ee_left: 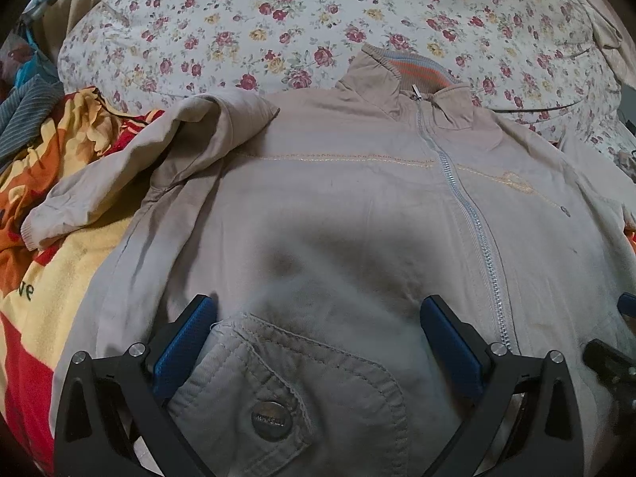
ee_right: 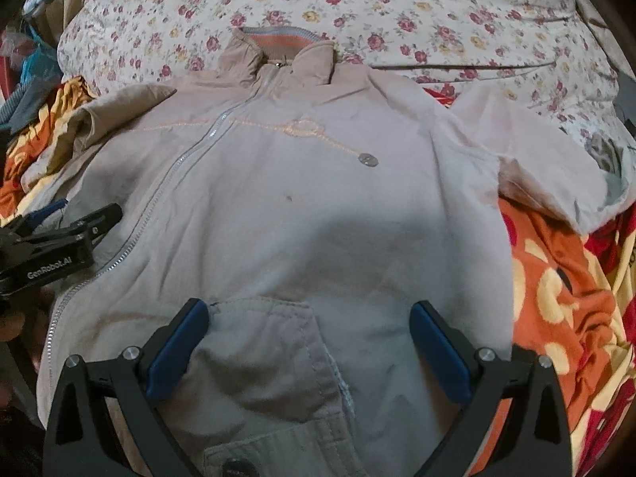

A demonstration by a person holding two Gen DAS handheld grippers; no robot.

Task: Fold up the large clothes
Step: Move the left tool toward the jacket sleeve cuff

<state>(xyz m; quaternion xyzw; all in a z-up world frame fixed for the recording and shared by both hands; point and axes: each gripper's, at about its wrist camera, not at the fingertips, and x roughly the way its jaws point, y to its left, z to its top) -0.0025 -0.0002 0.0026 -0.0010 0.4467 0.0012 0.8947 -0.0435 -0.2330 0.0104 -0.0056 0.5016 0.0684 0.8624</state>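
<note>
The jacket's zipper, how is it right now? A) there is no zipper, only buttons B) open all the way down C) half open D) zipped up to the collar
D: the zipper runs closed up the front of the beige jacket, and its metal pull sits right at the collar.

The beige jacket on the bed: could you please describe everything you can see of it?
The jacket is beige cotton-like cloth, lying front up and zipped on a floral quilt and a red-orange blanket. Its striped knit collar points away, sleeves spread sideways, and snap-flap pockets sit low. Both open grippers hover above it.
</note>
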